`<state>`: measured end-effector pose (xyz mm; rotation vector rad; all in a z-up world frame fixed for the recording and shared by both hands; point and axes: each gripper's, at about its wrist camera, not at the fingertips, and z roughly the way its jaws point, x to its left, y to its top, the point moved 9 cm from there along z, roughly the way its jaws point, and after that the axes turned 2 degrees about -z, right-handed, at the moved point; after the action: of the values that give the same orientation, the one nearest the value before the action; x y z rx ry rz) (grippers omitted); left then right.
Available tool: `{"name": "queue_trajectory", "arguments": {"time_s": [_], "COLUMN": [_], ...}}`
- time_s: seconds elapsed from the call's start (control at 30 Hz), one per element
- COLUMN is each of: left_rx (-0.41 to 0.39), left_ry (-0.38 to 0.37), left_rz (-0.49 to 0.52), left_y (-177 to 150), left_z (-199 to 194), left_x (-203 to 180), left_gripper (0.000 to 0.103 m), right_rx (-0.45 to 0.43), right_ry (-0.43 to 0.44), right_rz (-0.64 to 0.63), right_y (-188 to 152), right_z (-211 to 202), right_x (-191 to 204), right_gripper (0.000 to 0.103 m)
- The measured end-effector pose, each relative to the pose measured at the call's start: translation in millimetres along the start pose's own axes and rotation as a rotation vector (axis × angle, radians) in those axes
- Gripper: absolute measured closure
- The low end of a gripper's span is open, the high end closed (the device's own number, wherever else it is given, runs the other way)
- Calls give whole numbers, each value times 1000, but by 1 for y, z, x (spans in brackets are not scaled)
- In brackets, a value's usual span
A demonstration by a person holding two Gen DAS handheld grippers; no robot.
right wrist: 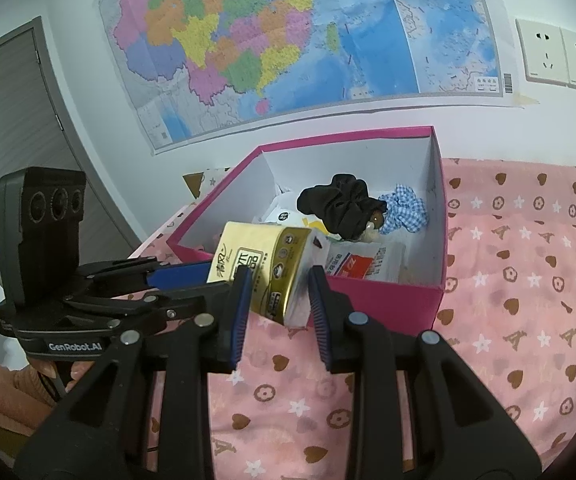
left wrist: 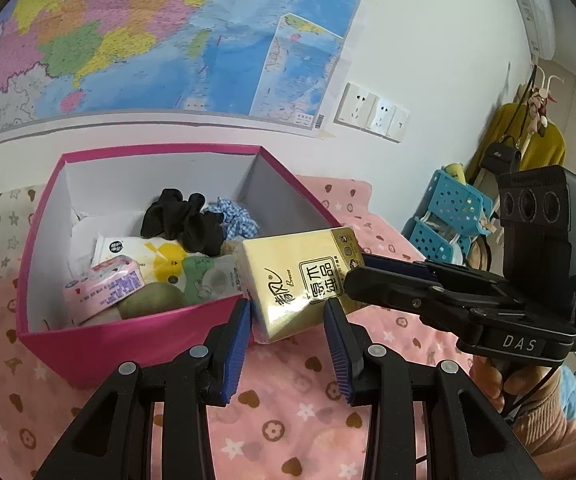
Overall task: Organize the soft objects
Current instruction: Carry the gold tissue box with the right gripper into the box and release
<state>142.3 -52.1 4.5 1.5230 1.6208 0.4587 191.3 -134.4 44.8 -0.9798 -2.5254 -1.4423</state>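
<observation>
Nearest the camera, two black grippers with blue ribbed pads both hold one yellow tissue pack [left wrist: 304, 276], each clamped on an opposite end of it. The left gripper [left wrist: 288, 316] has its jaws set narrow, pads pressing the pack's near end; in the right wrist view the right gripper [right wrist: 277, 284] does the same, pads squeezing the white folded end. The pack is lifted, tilted, and hangs over the near edge of an open pink box [left wrist: 47, 216] with white inner walls. The box sits on a bed covered by a pink blanket [left wrist: 288, 420] printed with hearts, stars and flowers, near the blanket's far edge by the wall. Inside the box lie a black scrunchie [left wrist: 183, 220], a blue checked scrunchie [left wrist: 235, 216], a small pink tissue packet [left wrist: 103, 284], a white and yellow pouch [left wrist: 143, 252] and a green rounded thing [left wrist: 147, 300]. A colourful map [left wrist: 147, 36] hangs on the wall above, with white wall sockets [left wrist: 372, 112] to its right. A blue plastic basket [left wrist: 448, 208] stands beyond the bed's right edge.
</observation>
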Motion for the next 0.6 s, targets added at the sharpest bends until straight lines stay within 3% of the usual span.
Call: {"name": "queue_trajectory", "arguments": {"time_s": [0.6], "left_rx": [-16], "left_ry": [11], "left_rz": [16], "left_y": [18], "left_z": [8], "left_x": [5], "left_gripper": [66], "right_rx": [-16], "right_ry": [-8], "right_rz": [5], "right_y": [15], "right_z": [9], "right_x": [-11], "right_gripper": [71]}}
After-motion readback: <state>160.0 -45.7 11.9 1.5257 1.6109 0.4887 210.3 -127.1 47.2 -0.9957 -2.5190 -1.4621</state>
